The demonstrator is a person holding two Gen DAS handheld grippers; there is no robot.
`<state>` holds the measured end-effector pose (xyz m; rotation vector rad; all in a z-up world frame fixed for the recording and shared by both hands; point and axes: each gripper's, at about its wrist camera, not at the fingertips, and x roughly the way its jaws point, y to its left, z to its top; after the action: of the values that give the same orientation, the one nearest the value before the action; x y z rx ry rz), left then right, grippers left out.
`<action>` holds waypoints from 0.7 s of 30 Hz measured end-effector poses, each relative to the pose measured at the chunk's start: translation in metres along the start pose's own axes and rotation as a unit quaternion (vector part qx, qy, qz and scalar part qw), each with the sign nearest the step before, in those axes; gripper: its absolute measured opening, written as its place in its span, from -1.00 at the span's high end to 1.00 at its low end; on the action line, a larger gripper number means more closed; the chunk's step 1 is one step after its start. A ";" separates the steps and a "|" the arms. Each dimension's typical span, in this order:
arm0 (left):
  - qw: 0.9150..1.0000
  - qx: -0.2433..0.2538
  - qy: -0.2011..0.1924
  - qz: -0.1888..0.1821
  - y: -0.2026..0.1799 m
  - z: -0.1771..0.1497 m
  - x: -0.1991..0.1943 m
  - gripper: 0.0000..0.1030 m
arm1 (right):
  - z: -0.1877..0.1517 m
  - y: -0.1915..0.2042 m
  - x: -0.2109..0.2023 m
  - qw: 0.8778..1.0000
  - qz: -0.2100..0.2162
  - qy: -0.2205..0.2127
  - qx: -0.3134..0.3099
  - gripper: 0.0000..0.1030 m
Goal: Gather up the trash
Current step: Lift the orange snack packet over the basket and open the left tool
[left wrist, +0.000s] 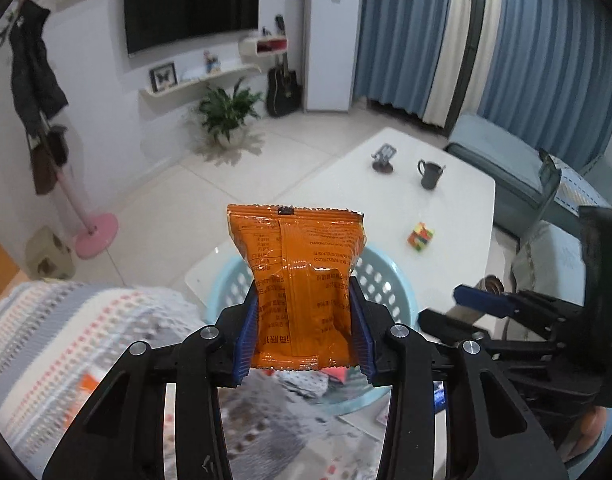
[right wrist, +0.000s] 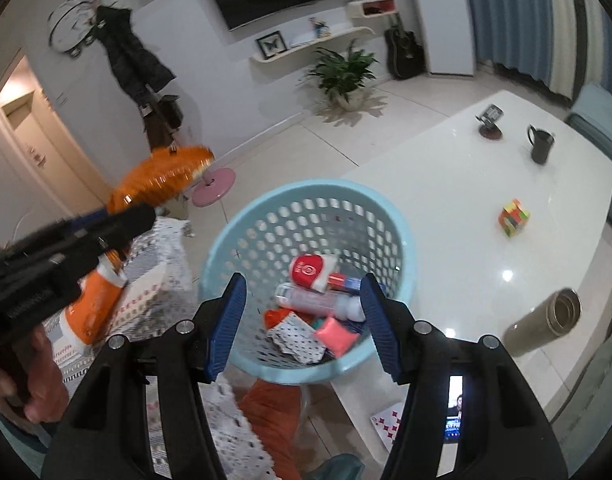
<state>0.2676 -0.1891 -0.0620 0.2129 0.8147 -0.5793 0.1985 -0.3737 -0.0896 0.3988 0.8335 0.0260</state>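
My left gripper clamps an orange snack packet between its blue pads, the packet standing upright above the fingers with its printed back seam facing the camera. Behind the packet sits the light blue basket, at the near edge of the white table.

My right gripper hangs with its jaws spread wide and nothing between them, directly over the basket. Inside the basket lie a red-and-white packet, a clear bottle, a pink wrapper and a dotted white wrapper. From this side the orange packet shows blurred at the far left, held up beside the basket by the left gripper.

Farther along the table stand a dark mug, a colourful puzzle cube and a phone stand; a metal flask lies on its side near the right edge. A patterned cloth spreads at the near left.
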 end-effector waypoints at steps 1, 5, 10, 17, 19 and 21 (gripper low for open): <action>1.000 -0.002 0.008 -0.003 0.001 -0.001 0.005 0.23 | 0.000 -0.006 0.000 1.000 -0.001 0.001 0.005 -0.08; 0.999 -0.007 0.038 -0.006 -0.002 -0.006 0.029 0.21 | -0.002 -0.019 0.000 1.000 -0.003 0.003 0.015 -0.08; 0.998 -0.018 0.062 -0.014 -0.002 -0.012 0.049 0.15 | -0.004 -0.025 0.001 1.000 -0.004 0.006 0.018 -0.08; 0.997 -0.029 0.076 -0.019 -0.003 -0.017 0.061 -0.11 | -0.005 -0.027 0.001 1.000 -0.004 0.008 0.020 -0.08; 0.996 -0.034 0.076 -0.020 -0.002 -0.018 0.060 -0.21 | -0.006 -0.027 0.000 1.000 -0.003 0.008 0.019 -0.08; 0.996 -0.037 0.074 -0.024 -0.001 -0.020 0.057 -0.31 | -0.005 -0.025 -0.001 1.000 -0.003 0.007 0.018 -0.08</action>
<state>0.2859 -0.2047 -0.1174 0.1692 0.9861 -0.5825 0.1907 -0.3956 -0.1005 0.4298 0.8500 0.0076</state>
